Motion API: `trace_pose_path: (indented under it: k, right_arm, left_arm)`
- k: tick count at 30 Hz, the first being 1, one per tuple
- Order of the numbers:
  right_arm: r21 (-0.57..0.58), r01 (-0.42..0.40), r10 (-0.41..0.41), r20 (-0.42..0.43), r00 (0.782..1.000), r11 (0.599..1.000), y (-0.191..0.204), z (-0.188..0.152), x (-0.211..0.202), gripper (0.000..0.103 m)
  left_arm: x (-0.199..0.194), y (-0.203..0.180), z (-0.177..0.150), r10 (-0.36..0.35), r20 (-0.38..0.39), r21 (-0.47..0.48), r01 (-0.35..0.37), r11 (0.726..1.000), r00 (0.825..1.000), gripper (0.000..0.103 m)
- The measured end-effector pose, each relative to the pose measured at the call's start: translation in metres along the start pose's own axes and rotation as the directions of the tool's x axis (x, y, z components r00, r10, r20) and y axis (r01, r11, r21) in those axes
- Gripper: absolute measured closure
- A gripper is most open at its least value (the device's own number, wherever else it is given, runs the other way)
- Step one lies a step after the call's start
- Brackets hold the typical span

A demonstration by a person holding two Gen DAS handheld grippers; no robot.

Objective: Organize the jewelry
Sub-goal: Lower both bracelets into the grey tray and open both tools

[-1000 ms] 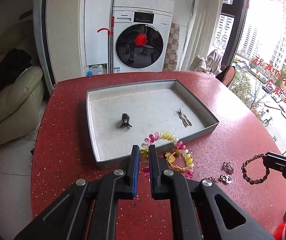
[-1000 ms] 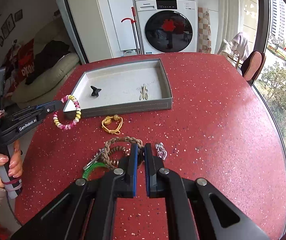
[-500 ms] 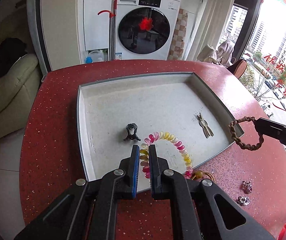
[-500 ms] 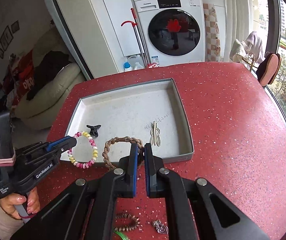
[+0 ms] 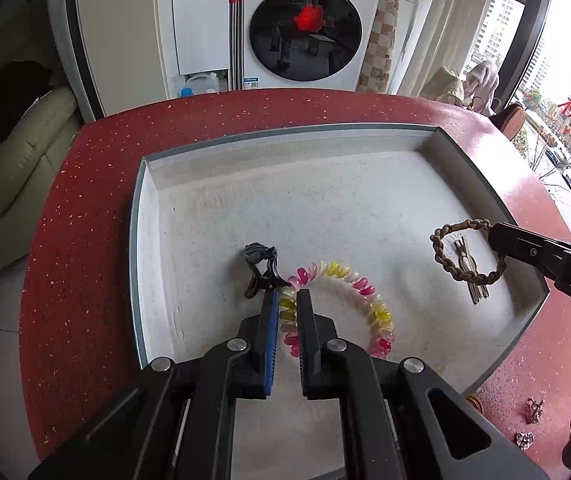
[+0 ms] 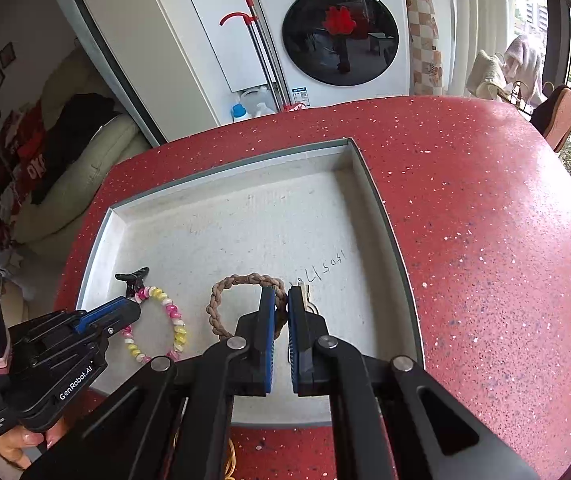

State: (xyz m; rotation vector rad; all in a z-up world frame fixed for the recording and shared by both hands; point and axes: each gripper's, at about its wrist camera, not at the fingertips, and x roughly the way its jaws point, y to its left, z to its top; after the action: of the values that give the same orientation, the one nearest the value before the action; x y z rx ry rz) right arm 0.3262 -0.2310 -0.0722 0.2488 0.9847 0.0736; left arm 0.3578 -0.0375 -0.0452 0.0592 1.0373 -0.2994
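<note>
A grey tray (image 5: pixel 138 216) (image 6: pixel 389 236) with a white floor sits on the red table. My left gripper (image 5: pixel 288 296) is shut on a pink, yellow and white bead bracelet (image 5: pixel 359 286) (image 6: pixel 173 316) and holds it over the tray's near left part, next to a black hair claw (image 5: pixel 260 266) (image 6: pixel 133 278). My right gripper (image 6: pixel 281 294) is shut on a brown braided bracelet (image 6: pixel 237 282) (image 5: pixel 445 258) and holds it over the tray's near right part, above a bronze hair clip (image 5: pixel 471 272), which in the right wrist view is mostly hidden behind the fingers.
Two small silver pieces (image 5: pixel 533 416) and a bit of a yellow cord bracelet (image 5: pixel 475 402) lie on the table in front of the tray. A washing machine (image 5: pixel 305 24) and a cream sofa (image 5: pixel 13 168) stand beyond the table's far edge.
Both grippers have moved forward from the table in front of the tray to over the tray's floor, each carrying its bracelet. Both are lower and closer to the floor now.
</note>
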Motion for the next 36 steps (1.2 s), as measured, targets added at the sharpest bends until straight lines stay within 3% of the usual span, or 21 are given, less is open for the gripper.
trace_pose_path:
  k: [10,16,18,20,22,28,36]
  right_arm:
    - [0.023,0.045,-0.044,-0.019,0.999,0.999,-0.012,0.004,0.027,0.096]
    - [0.003,0.055,-0.055,-0.016,0.998,0.998,-0.008,0.001,0.026,0.095]
    - [0.001,0.057,-0.057,-0.022,0.998,0.998,-0.009,0.001,0.027,0.092]
    - [0.012,0.046,-0.045,-0.029,0.999,0.999,-0.010,0.001,0.027,0.071]
    - [0.024,0.042,-0.041,-0.022,0.999,0.999,-0.011,0.000,0.024,0.059]
    - [0.039,-0.006,0.005,0.020,1.000,0.999,-0.010,0.000,0.005,0.059]
    - [0.056,-0.027,0.023,0.063,0.998,0.998,-0.009,-0.008,-0.020,0.058]
  left_arm:
    - [0.011,-0.004,0.008,0.084,0.031,0.046,-0.085,0.995,0.996,0.076]
    - [0.000,-0.006,0.002,0.087,0.076,0.042,-0.090,0.995,0.993,0.076]
    - [-0.004,-0.008,0.001,0.091,0.088,0.046,-0.095,0.994,0.992,0.076]
    - [-0.007,-0.010,0.001,0.097,0.099,0.056,-0.103,0.993,0.990,0.076]
    - [-0.008,-0.011,0.001,0.097,0.100,0.065,-0.104,0.992,0.990,0.076]
    - [-0.008,-0.013,0.002,0.090,0.088,0.061,-0.096,0.994,0.992,0.075]
    - [-0.035,-0.019,0.003,0.078,0.160,0.060,-0.089,0.994,0.984,0.075]
